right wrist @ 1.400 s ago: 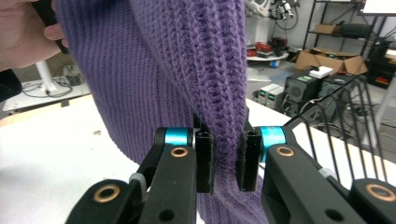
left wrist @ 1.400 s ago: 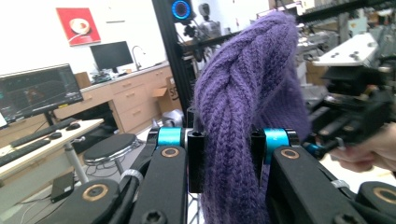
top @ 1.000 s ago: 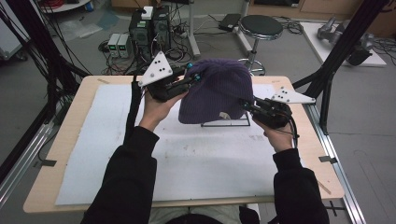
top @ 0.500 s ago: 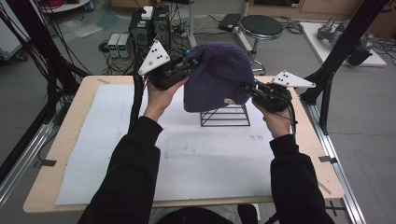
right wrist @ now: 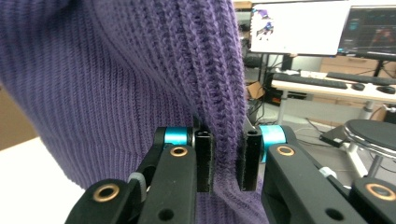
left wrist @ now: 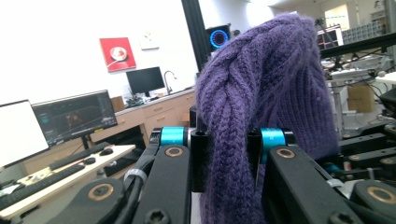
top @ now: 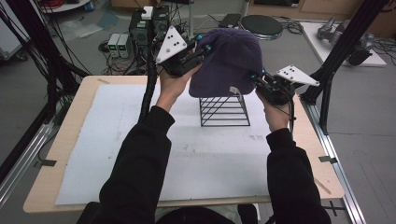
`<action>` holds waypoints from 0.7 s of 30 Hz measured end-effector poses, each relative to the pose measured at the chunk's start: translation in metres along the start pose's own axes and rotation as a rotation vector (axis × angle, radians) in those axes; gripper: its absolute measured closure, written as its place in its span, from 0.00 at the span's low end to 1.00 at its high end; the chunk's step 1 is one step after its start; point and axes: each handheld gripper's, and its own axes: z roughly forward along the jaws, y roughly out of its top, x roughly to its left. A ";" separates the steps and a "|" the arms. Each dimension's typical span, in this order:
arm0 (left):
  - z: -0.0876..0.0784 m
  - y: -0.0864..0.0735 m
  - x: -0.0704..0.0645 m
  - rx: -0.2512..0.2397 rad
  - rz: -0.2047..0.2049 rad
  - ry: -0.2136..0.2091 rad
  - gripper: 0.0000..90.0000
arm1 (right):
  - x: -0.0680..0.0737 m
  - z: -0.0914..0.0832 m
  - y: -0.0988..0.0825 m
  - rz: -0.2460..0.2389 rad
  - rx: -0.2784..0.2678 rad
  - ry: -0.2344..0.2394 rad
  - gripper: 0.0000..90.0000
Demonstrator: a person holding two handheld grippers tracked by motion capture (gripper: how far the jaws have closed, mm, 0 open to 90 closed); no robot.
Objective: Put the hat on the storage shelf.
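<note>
A purple knitted beanie (top: 229, 60) hangs in the air above a black wire stand (top: 224, 110) on the white mat. My left gripper (top: 201, 50) is shut on the hat's left side; in the left gripper view the knit (left wrist: 243, 130) is pinched between both jaws of the left gripper (left wrist: 227, 161). My right gripper (top: 258, 80) is shut on the hat's right edge, low down near a small white label (top: 233, 90). Thick ribbed cloth (right wrist: 140, 74) is clamped between the black jaws of the right gripper (right wrist: 227, 161) in the right gripper view.
The white mat (top: 140, 154) covers most of the wooden table (top: 84, 93). Black frame posts (top: 345, 46) rise at the right and left. A round stool (top: 264, 25) and electronics boxes (top: 149, 23) stand on the floor behind the table.
Both grippers have lifted the hat up and away from me. The wire stand, hidden under the hat at first, now stands uncovered below it.
</note>
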 end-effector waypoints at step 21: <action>0.034 -0.002 -0.003 0.026 0.042 0.013 0.88 | -0.015 0.003 -0.003 0.041 -0.037 -0.133 0.90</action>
